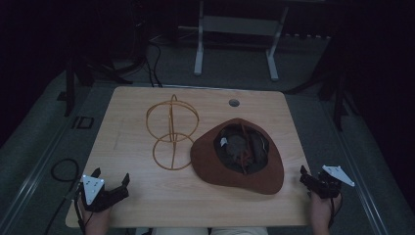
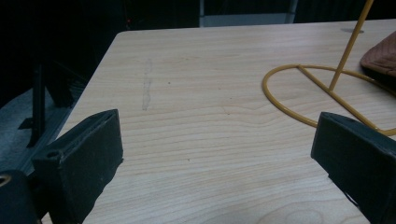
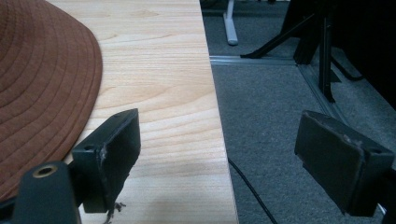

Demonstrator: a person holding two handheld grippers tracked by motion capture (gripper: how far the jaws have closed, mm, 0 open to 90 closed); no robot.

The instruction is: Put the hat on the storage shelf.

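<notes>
Near table's front corners, left gripper [image 1: 110, 182] and right gripper [image 1: 313, 177], jaws wide apart, empty.

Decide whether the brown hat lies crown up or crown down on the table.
Crown down: the brown hat shows its hollow inside and lining facing up, brim spread on the table.

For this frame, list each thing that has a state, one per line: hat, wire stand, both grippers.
Hat: upside down on the table, crown opening up, lining showing, untouched.
Wire stand: upright on its ring base, bare, beside the hat's brim; contact unclear.
Left gripper: jaws open, nothing between them, at the table's near left corner.
Right gripper: jaws open, holding nothing, at the table's right edge near the brim.
</notes>
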